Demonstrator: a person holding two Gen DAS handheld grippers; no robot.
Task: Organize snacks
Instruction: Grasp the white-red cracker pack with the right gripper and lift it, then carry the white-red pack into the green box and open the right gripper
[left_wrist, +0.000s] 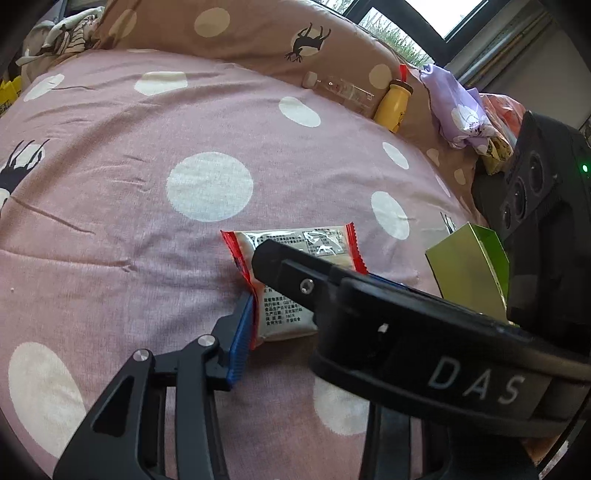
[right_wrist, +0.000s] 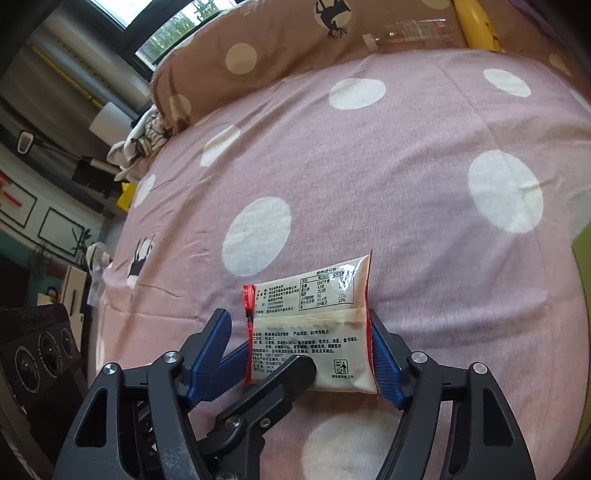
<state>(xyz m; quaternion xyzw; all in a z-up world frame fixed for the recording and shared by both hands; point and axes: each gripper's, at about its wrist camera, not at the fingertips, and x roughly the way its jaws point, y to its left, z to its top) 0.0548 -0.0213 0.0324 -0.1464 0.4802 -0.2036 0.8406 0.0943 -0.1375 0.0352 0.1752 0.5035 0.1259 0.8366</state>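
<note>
Snack packet (right_wrist: 314, 332) lies on the polka-dot bed beside the green box (left_wrist: 469, 269), left tongs (left_wrist: 258, 295) pinching its red edge, right tongs (right_wrist: 306, 354) spread astride it: squeeze squarely, lift level.

A home bedroom is shown. A bed is covered by a pink polka-dot sheet (left_wrist: 147, 155), with a brown spotted pillow (left_wrist: 258, 33) and a window (left_wrist: 424, 14) seen ahead of the gripper.

The bed (left_wrist: 147, 184) lies open across the left and centre of the frame. At right, a green box (left_wrist: 469, 266) and the pillow (left_wrist: 258, 33) with 2 bottles (left_wrist: 393, 105) block passage.
</note>
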